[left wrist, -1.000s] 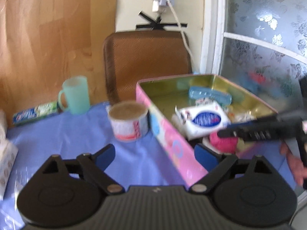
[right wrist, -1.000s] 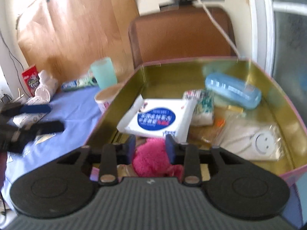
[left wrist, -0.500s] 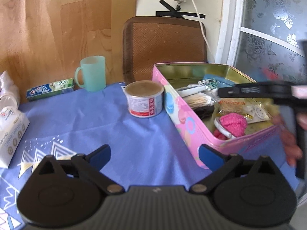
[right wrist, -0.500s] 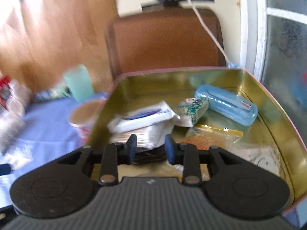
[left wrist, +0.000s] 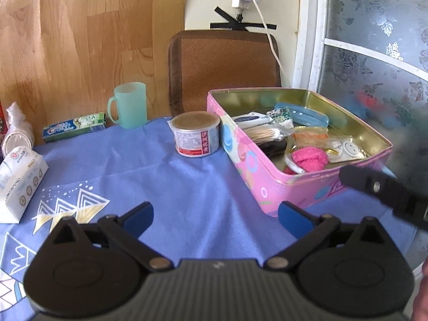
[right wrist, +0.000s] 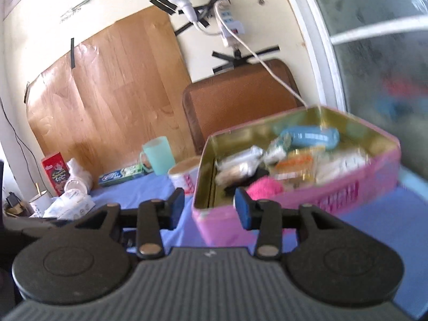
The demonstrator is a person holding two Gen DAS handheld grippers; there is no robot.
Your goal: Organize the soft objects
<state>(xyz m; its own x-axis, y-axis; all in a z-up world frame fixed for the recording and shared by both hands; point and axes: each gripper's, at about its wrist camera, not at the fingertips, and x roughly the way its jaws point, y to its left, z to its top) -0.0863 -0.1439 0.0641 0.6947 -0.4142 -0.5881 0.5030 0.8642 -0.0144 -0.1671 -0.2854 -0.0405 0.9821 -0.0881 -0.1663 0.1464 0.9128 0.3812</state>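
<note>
A pink tin box (left wrist: 270,184) stands on the blue tablecloth at the right. It holds a pink fluffy item (left wrist: 309,158), a white tissue pack (left wrist: 251,119), a blue case (left wrist: 302,115) and several small packets. My left gripper (left wrist: 215,218) is open and empty, low over the cloth in front of the box. My right gripper (right wrist: 209,205) is open and empty, just outside the box's near corner (right wrist: 214,222). Part of the right gripper shows at the right edge of the left wrist view (left wrist: 385,195).
A round tin can (left wrist: 195,137) stands left of the box. A green mug (left wrist: 130,105), a toothpaste box (left wrist: 74,127) and a tissue pack (left wrist: 20,179) sit at the left. A brown chair back (left wrist: 223,67) stands behind the table.
Both grippers have pulled back from the box. The right gripper has lifted out of the box and its jaws have opened wider. The pink fluffy item lies in the box.
</note>
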